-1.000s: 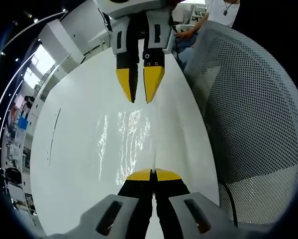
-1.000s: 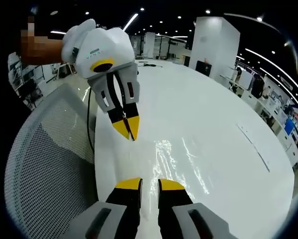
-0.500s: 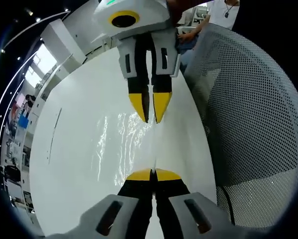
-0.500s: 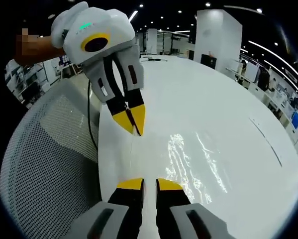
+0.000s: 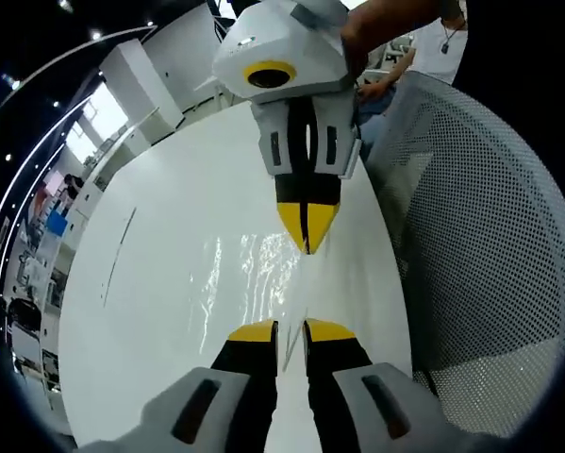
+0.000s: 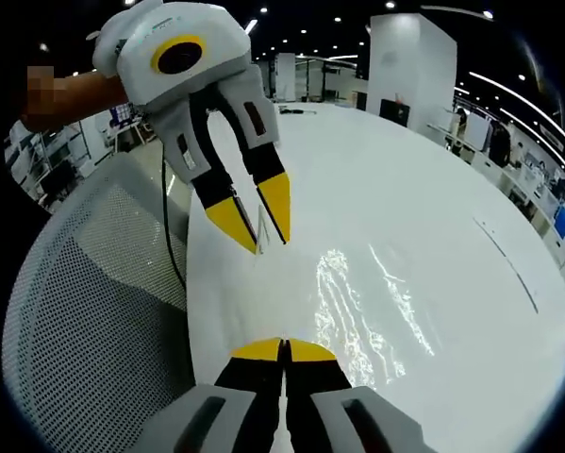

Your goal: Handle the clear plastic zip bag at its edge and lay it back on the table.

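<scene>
Clear zip bag [image 5: 254, 274] is lying flat on white table [image 5: 159, 283], so mostly done. Bag edge is being pinched by closed right gripper [image 6: 283, 346]; left gripper [image 5: 279, 329] is parted, holding nothing. Release is left, probably.

Both grippers share one build: the left gripper [image 6: 258, 215] and the right gripper [image 5: 307, 223] each have a rounded white housing, grey slotted arms, black finger sections and yellow tapered tips, yellow ring around the lens.
</scene>
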`<state>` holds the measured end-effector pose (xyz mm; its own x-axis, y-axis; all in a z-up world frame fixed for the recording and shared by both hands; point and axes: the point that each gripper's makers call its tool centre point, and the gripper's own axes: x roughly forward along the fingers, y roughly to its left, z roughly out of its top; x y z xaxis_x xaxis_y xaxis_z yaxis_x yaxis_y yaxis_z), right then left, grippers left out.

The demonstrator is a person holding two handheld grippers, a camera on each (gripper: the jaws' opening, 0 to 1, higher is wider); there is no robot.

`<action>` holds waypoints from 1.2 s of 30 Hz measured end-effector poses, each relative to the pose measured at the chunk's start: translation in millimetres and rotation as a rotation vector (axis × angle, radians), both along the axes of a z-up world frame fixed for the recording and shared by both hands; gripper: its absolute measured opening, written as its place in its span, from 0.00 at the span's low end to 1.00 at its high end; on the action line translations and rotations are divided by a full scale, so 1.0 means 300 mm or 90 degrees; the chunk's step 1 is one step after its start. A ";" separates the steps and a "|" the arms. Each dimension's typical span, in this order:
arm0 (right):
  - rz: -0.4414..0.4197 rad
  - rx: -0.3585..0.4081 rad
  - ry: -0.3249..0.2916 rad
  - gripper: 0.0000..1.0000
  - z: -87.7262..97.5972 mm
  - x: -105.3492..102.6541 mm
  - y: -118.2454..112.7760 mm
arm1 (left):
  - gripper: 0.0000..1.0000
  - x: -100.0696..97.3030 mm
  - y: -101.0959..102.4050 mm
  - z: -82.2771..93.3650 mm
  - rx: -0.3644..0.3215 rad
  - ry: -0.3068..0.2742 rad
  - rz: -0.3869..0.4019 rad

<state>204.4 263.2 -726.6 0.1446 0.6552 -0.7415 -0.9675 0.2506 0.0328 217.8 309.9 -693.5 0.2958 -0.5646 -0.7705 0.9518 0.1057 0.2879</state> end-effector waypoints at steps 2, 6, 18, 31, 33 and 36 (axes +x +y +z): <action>-0.004 0.000 0.002 0.00 0.001 0.003 -0.003 | 0.10 -0.003 -0.012 0.014 -0.004 -0.005 -0.006; -0.010 -0.001 0.005 0.00 0.005 0.004 -0.008 | 0.11 -0.014 -0.041 0.039 -0.007 -0.017 -0.029; -0.039 0.001 0.013 0.00 0.007 0.025 -0.015 | 0.14 -0.050 -0.111 0.068 -0.012 -0.029 -0.087; -0.054 0.015 0.019 0.00 0.042 0.036 0.008 | 0.09 -0.076 -0.144 -0.014 0.027 -0.026 -0.110; -0.056 0.016 0.018 0.00 0.045 0.037 0.008 | 0.02 -0.058 -0.140 -0.020 0.024 -0.040 -0.094; -0.066 0.021 0.017 0.00 0.048 0.044 0.008 | 0.00 -0.059 -0.131 -0.030 0.033 -0.048 -0.093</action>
